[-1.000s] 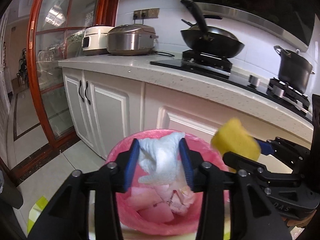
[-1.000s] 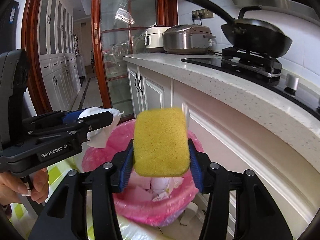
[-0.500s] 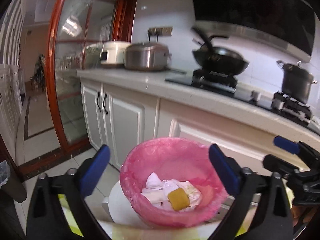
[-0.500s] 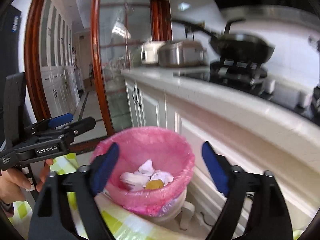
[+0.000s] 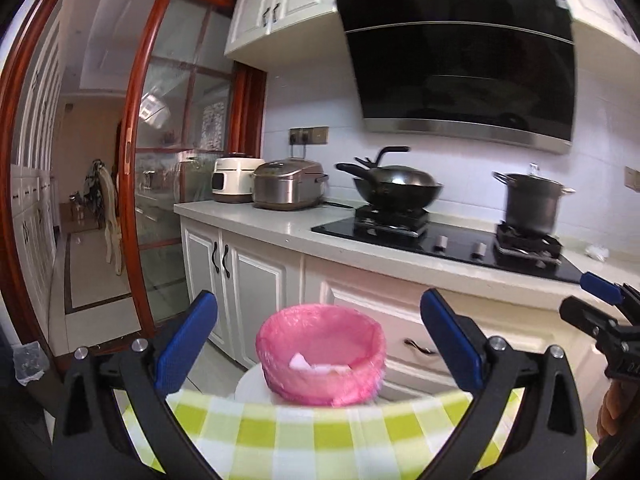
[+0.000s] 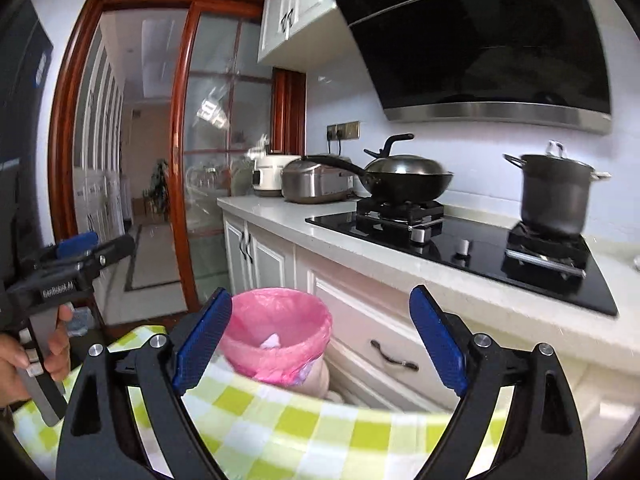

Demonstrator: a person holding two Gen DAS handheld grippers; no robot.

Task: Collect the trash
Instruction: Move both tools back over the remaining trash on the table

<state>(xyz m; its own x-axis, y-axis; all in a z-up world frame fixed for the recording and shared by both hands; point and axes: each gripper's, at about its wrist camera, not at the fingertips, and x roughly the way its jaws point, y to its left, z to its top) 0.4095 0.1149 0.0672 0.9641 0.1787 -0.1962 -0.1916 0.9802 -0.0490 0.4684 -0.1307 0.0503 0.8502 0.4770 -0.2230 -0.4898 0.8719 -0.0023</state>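
A trash bin lined with a pink bag (image 5: 320, 354) stands on the floor just past the edge of a green-checked table (image 5: 320, 436). White crumpled paper (image 5: 298, 360) shows inside it. In the right wrist view the bin (image 6: 276, 332) sits lower left of centre with white paper (image 6: 272, 340) inside. My left gripper (image 5: 318, 340) is open and empty, held back over the table. My right gripper (image 6: 320, 334) is open and empty too. The right gripper's side shows at the right edge of the left view (image 5: 600, 312); the left gripper shows at the left of the right view (image 6: 80, 264).
A kitchen counter (image 5: 280, 228) runs behind the bin with white cabinets (image 5: 248, 280) below. On it stand two rice cookers (image 5: 288, 184), a wok (image 5: 396, 186) and a pot (image 5: 532, 204) on a black hob. A glass sliding door (image 5: 176, 200) is at the left.
Both grippers opened and dropped the white paper and the yellow sponge into the pink bin. Both then pulled back and up over the checked table.
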